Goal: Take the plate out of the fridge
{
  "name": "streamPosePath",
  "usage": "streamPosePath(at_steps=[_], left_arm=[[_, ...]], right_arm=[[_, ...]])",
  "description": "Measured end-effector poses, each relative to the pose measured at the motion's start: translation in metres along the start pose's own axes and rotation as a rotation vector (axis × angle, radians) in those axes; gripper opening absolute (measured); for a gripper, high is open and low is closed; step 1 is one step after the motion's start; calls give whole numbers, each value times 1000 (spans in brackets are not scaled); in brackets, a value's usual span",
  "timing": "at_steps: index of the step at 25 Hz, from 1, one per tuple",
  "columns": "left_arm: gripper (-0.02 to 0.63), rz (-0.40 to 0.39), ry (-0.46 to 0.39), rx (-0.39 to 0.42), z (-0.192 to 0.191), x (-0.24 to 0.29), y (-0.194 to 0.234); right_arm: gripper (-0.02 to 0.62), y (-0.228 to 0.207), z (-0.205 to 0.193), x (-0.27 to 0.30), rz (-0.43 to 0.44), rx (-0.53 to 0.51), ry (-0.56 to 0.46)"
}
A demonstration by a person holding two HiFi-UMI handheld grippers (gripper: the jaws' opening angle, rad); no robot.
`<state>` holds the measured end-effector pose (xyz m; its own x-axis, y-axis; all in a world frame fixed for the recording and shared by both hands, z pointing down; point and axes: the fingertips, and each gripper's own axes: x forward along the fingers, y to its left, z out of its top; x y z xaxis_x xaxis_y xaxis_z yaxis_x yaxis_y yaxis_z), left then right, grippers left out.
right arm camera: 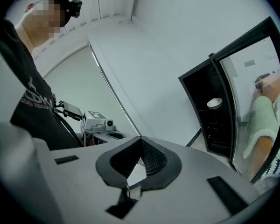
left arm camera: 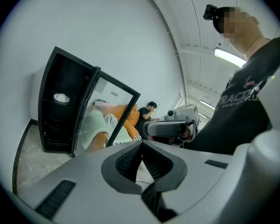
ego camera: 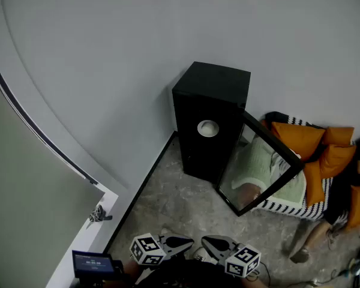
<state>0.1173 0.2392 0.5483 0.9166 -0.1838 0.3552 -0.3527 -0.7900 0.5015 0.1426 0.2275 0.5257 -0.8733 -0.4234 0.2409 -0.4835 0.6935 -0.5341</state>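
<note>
I hold the left gripper (ego camera: pixel 179 243) low in frame, jaws pressed together on nothing. Well ahead, the black fridge (ego camera: pixel 213 95) carries the plate (ego camera: pixel 208 128) on an upper shelf. The right gripper (ego camera: pixel 215 243) is likewise pressed together, empty. The glass door (ego camera: pixel 261 167) stands open

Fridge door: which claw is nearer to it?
Right. The right claw is short of the lower corner of the open glass fridge door, apart from it; the left claw sits further left, beside the right one.
</note>
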Motion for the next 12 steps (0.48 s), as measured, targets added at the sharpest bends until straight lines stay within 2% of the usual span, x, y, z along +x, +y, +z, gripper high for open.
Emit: streamPosePath(at_steps=[12], left_arm=[[5,-10,11,1,3,7,-2]], right_arm=[[5,-5,-1,-7,-7,7,-6]])
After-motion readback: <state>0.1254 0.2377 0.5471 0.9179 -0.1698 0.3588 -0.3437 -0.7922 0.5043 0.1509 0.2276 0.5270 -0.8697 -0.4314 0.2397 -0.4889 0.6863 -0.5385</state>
